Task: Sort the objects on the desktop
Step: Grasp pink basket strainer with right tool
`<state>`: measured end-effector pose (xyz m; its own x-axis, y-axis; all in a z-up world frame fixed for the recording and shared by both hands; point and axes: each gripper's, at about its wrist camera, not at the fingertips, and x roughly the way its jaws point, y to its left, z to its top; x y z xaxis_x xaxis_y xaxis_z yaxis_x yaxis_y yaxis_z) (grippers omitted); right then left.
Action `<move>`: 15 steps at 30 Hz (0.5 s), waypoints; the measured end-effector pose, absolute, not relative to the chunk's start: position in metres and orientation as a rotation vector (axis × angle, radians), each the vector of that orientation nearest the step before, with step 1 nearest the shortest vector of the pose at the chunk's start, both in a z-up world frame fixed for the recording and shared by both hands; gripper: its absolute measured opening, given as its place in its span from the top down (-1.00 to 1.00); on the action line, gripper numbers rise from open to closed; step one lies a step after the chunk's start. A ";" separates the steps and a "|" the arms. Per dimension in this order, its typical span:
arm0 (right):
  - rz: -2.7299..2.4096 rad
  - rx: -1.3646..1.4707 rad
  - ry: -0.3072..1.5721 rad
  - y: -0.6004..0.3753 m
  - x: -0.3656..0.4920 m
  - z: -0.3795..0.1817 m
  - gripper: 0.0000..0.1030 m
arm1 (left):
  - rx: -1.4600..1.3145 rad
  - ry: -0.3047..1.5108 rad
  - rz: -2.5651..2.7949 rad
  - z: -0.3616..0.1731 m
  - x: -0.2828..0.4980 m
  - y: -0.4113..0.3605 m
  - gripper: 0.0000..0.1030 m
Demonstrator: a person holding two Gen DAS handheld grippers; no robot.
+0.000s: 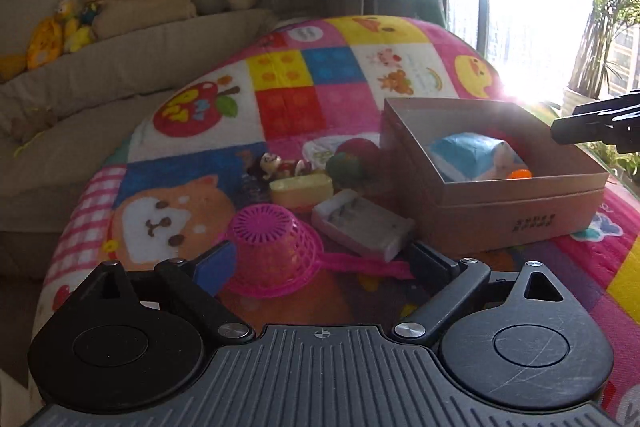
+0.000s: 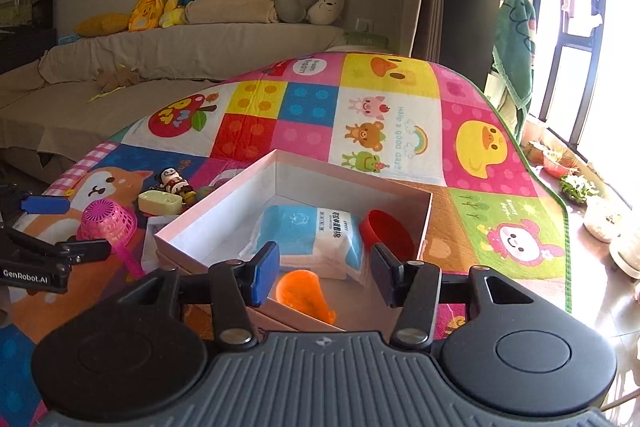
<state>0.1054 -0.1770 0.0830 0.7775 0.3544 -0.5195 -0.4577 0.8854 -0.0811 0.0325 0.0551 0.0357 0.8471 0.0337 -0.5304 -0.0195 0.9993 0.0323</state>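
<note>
A cardboard box (image 1: 516, 205) (image 2: 224, 199) sits on the colourful mat. It holds a blue-and-white packet (image 2: 308, 237) (image 1: 468, 157), a red bowl (image 2: 386, 231) and an orange toy (image 2: 306, 293) (image 1: 520, 173). My right gripper (image 2: 322, 277) is open and empty above the box's near edge. My left gripper (image 1: 320, 261) is open and empty, its jaws on either side of an upturned pink toy colander (image 1: 276, 251) (image 2: 106, 221). Left of the box lie a white block (image 1: 364, 227), a yellow soap-like toy (image 1: 302, 189) (image 2: 160, 203), a small figurine (image 1: 274, 165) (image 2: 174, 181) and green and red toys (image 1: 348, 163).
The mat (image 1: 288, 79) (image 2: 384, 119) covers a table. A sofa with plush toys (image 2: 172, 3) stands behind. A bright window (image 1: 528, 7) and plants are at the right. The right gripper's tip (image 1: 592, 125) shows over the box in the left wrist view.
</note>
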 end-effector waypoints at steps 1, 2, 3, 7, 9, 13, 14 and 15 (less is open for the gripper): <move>0.466 -0.213 0.518 -0.168 0.104 0.085 0.02 | 0.011 0.556 0.039 0.036 0.029 0.058 -0.89; 0.484 -0.216 0.519 -0.160 0.104 0.086 0.02 | -0.003 0.549 0.056 0.036 0.027 0.060 -0.89; 0.506 -0.219 0.521 -0.150 0.102 0.086 0.02 | -0.015 0.539 0.081 0.035 0.022 0.063 -0.93; 0.626 -0.276 0.529 -0.104 0.090 0.078 -0.07 | -0.025 0.522 0.189 0.030 0.000 0.084 -0.96; 0.694 -0.339 0.538 -0.077 0.081 0.068 -0.08 | -0.052 0.535 0.235 0.028 -0.011 0.102 -0.97; 0.794 -0.437 0.567 -0.032 0.072 0.046 -0.10 | -0.166 0.562 0.297 0.024 -0.025 0.140 -0.98; 0.816 -0.449 0.583 -0.020 0.072 0.039 -0.10 | -0.180 0.562 0.308 0.023 -0.028 0.145 -0.98; 0.826 -0.454 0.591 -0.012 0.073 0.036 -0.10 | -0.191 0.563 0.313 0.022 -0.030 0.149 -0.98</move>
